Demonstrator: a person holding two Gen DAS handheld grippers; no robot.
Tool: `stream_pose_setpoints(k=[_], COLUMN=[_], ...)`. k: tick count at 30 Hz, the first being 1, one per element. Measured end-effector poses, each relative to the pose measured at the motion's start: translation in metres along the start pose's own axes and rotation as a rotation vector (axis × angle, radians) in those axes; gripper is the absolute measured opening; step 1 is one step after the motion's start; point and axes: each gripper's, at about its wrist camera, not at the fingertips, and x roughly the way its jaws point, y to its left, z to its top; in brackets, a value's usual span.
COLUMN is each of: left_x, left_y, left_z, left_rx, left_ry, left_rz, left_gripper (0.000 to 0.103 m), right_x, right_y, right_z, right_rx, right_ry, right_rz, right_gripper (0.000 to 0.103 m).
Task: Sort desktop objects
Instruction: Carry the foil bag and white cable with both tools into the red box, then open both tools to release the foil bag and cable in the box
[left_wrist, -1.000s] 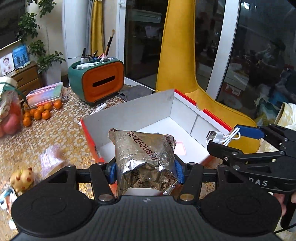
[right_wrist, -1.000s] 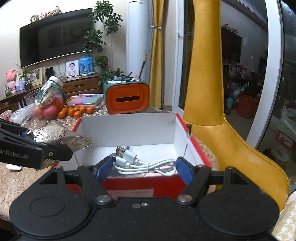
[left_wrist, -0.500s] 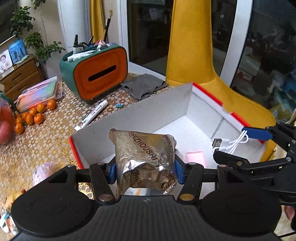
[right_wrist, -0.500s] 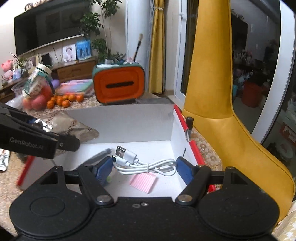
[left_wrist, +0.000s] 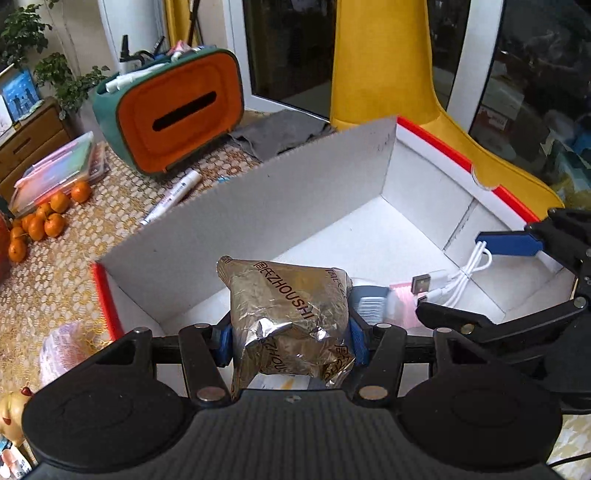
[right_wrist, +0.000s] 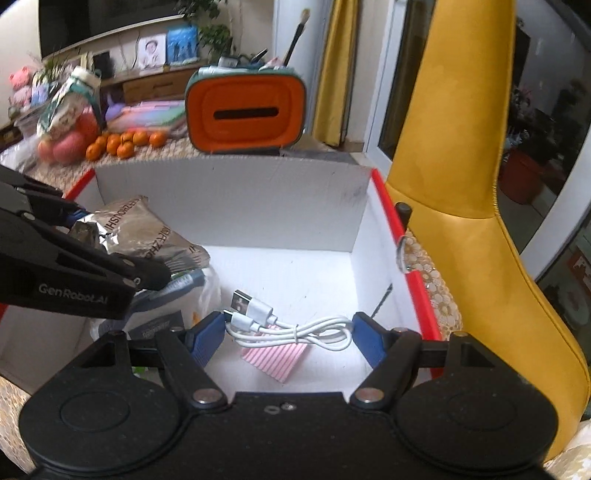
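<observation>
The red-edged cardboard box already held a pink striped card and some packets, so the foil snack bag might, if let go from that height, have landed on them or tipped against the grey flap. The left gripper clamped the bag from both sides above the box. The right gripper, jaws half open, held the coiled white USB cable over the card.

Inside the box, the foil packet hangs left of the cable.
</observation>
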Motion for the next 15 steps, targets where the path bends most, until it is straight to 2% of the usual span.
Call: stream_pose_setpoints(k=[9,15], left_x=[0.016,0.024], left_y=[-0.001,0.004], left_z=[-0.001,-0.001], left_rx=[-0.003,-0.041], left_ry=[0.059,0.125], left_rz=[-0.014,-0.029], left_gripper=[0.056,0.057], right_x=[0.011,0.015], right_y=[0.011,0.015], right_z=[0.000,0.001], right_rx=[-0.129,-0.156], right_ry=[0.045,0.058], right_rz=[-0.015,-0.019], right_gripper=[0.075,0.075])
